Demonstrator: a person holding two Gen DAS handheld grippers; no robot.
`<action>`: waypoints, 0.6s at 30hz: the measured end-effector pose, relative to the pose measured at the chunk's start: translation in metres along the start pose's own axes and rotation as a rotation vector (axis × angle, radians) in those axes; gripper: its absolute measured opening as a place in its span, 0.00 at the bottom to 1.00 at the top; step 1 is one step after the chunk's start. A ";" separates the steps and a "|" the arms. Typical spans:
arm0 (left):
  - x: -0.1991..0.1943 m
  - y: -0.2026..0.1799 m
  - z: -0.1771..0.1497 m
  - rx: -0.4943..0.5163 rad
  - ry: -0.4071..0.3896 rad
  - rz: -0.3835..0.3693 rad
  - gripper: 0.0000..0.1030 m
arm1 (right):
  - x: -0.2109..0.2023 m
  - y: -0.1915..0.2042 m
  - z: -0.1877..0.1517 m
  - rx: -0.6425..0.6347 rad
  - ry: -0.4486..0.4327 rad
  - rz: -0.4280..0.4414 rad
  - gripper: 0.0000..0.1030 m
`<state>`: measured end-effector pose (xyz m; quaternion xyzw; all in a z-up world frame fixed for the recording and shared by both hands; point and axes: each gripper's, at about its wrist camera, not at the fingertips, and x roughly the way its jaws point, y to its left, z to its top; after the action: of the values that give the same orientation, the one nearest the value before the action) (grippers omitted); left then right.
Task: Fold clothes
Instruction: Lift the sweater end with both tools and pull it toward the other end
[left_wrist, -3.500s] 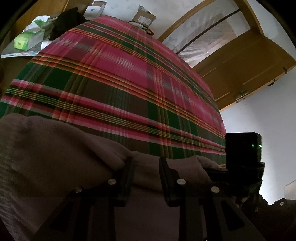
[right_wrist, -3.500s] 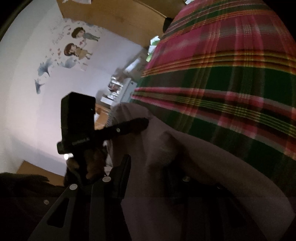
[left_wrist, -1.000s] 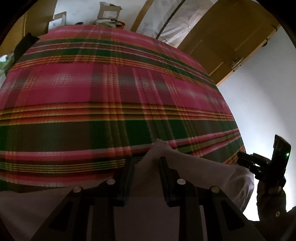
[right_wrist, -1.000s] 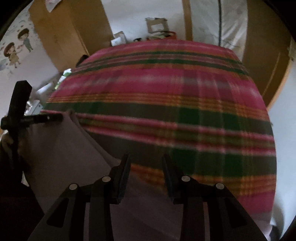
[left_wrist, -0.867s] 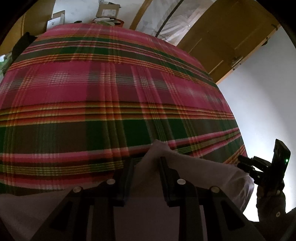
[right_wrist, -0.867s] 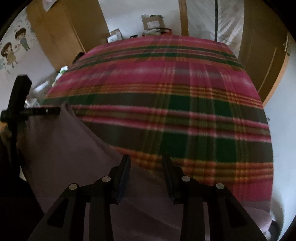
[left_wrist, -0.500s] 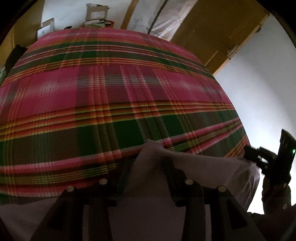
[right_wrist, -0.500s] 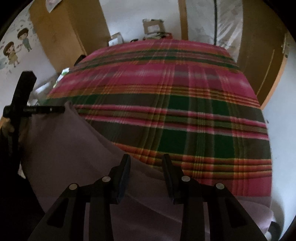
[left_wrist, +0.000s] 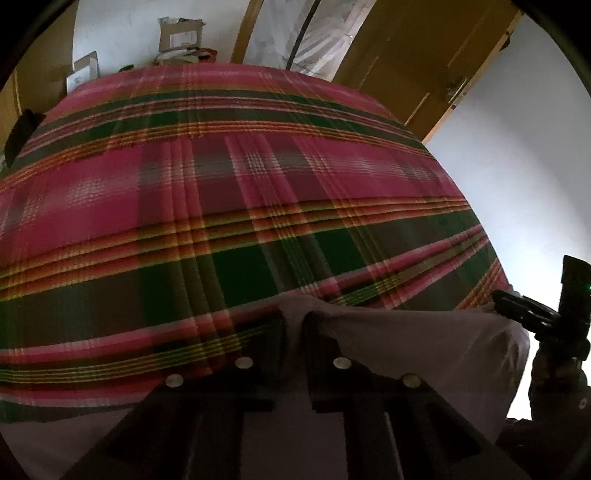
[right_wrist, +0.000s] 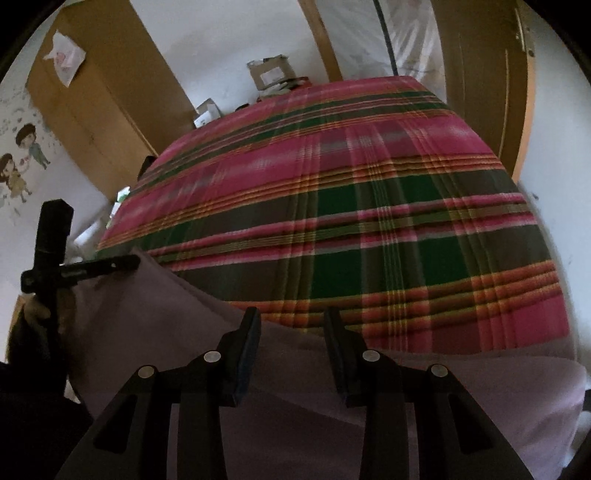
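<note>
A pale mauve garment (left_wrist: 424, 350) hangs stretched between my two grippers over the near edge of a bed with a red and green plaid blanket (left_wrist: 258, 184). My left gripper (left_wrist: 297, 325) is closing, its jaws nearly together, and a raised fold of the fabric is pinched between them. From the right wrist it shows as a dark bar (right_wrist: 125, 263) at the garment's (right_wrist: 155, 332) far corner. My right gripper (right_wrist: 291, 328) has its fingers well apart. The fabric's top edge runs flat between them, with no visible squeeze. It also shows at the left view's right edge (left_wrist: 496, 297).
Cardboard boxes (right_wrist: 267, 72) stand against the wall beyond the plaid blanket (right_wrist: 369, 203). A tall wooden wardrobe (right_wrist: 99, 99) is at the far left, with clutter at its foot. A wooden door (left_wrist: 424, 66) and a white wall flank the bed's right side.
The left jaws widened around the fabric fold, then drew in tight on it. Both views rolled a little. The right fingers kept the same gap.
</note>
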<state>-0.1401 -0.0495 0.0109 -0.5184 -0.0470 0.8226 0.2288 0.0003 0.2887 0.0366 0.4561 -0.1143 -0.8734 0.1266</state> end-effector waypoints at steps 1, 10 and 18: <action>-0.001 -0.001 0.000 0.005 -0.008 0.008 0.08 | -0.001 -0.001 -0.001 0.000 0.000 -0.009 0.35; -0.004 0.003 -0.003 -0.035 -0.065 0.016 0.07 | -0.020 -0.014 -0.001 -0.021 -0.029 -0.159 0.35; -0.002 0.008 -0.003 -0.079 -0.066 -0.003 0.07 | -0.027 -0.006 -0.019 -0.108 -0.019 -0.163 0.35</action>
<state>-0.1394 -0.0577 0.0087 -0.4995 -0.0878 0.8365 0.2078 0.0298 0.3013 0.0451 0.4482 -0.0309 -0.8900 0.0785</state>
